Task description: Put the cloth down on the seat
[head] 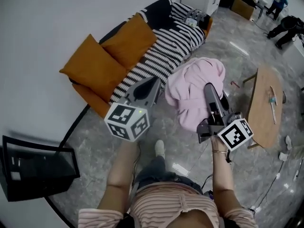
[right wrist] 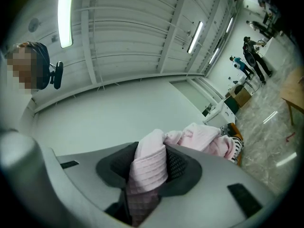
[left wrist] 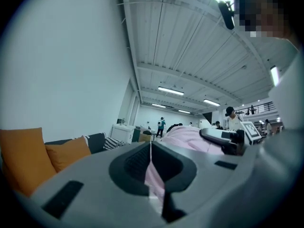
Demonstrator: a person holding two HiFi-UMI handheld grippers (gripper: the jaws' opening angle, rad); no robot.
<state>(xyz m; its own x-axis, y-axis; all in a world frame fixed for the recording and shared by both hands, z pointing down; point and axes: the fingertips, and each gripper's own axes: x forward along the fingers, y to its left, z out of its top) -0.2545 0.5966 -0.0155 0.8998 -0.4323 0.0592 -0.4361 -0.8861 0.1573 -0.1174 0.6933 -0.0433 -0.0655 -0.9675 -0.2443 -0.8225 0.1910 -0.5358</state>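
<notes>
Pink cloth [head: 197, 91] hanging bunched between both grippers, not yet on the seat.
I'm holding it up over the floor, just beside the front edge of the striped sofa seat [head: 164, 49] with its orange cushions [head: 126, 42]. My left gripper [head: 156, 80] is pinching a thin fold, jaws almost together. My right gripper [head: 208, 86] is clamping a thick ribbed wad, which is keeping its jaws apart.
</notes>
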